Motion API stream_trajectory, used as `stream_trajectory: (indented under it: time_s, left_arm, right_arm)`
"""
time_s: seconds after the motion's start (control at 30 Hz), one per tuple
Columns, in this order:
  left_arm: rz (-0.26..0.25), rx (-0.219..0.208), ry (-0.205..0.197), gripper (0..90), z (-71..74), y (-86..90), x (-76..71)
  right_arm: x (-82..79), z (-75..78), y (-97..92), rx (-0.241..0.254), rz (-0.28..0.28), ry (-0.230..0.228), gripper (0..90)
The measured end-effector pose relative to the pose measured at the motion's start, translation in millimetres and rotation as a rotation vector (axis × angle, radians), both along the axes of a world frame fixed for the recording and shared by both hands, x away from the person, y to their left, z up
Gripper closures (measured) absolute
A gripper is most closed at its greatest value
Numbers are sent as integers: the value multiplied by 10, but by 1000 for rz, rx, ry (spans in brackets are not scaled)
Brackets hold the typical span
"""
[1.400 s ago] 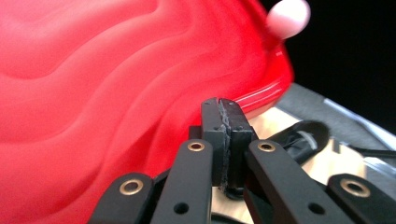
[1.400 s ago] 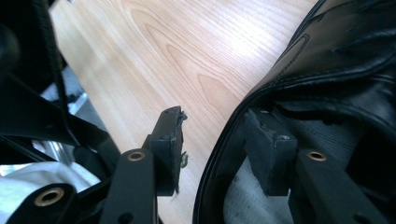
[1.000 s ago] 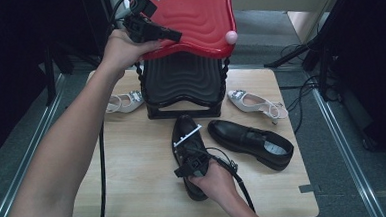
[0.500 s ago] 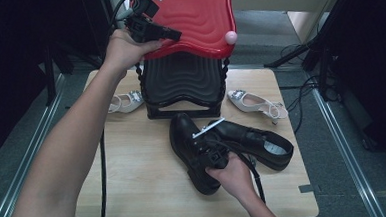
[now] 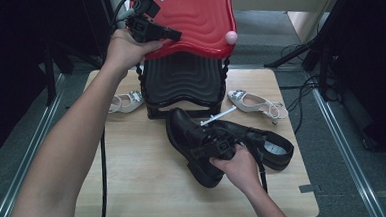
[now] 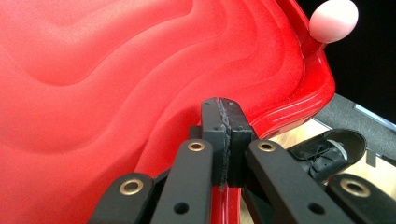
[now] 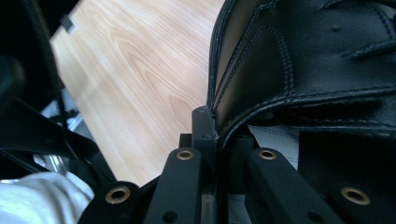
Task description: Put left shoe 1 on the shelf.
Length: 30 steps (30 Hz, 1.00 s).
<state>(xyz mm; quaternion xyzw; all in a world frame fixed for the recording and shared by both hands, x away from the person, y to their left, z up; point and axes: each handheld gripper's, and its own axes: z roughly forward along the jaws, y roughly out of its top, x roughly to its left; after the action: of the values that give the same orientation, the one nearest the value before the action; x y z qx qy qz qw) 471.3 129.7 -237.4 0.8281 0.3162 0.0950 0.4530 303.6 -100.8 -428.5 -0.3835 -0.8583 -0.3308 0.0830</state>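
On the wooden table (image 5: 133, 161), the right gripper (image 5: 210, 150), jaws just closed on a black shoe's (image 5: 190, 136) collar, lifts it boxward while the left gripper (image 5: 169, 35) clamps the red lid (image 5: 196, 18) open.

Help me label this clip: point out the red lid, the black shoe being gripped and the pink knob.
red lid (image 5: 196, 18), high view, on its wavy top face.
black shoe (image 5: 184, 131), high view, on its toe.
pink knob (image 6: 334, 19), left gripper view, on its rounded front.
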Motion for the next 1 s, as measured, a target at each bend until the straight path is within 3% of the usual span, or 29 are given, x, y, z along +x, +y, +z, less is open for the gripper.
stream_trajectory:
  time_s: [0.13,0.37,0.53,0.83,1.0]
  left_arm:
    - [5,5,2,900,5,0,-3]
    - [11,10,7,900,9,17,-20]
    - [15,24,-8,900,12,16,-38]
    - [20,17,15,900,16,32,-30]
    - [33,11,35,900,20,28,-28]
  right_arm:
    - [-8,195,-28,40,3,-12,868]
    - [-44,507,-108,66,14,-51,868]
    - [35,673,-56,46,8,-93,868]
    - [395,756,93,37,-34,-157,868]
    - [588,732,253,-9,-53,-219,868]
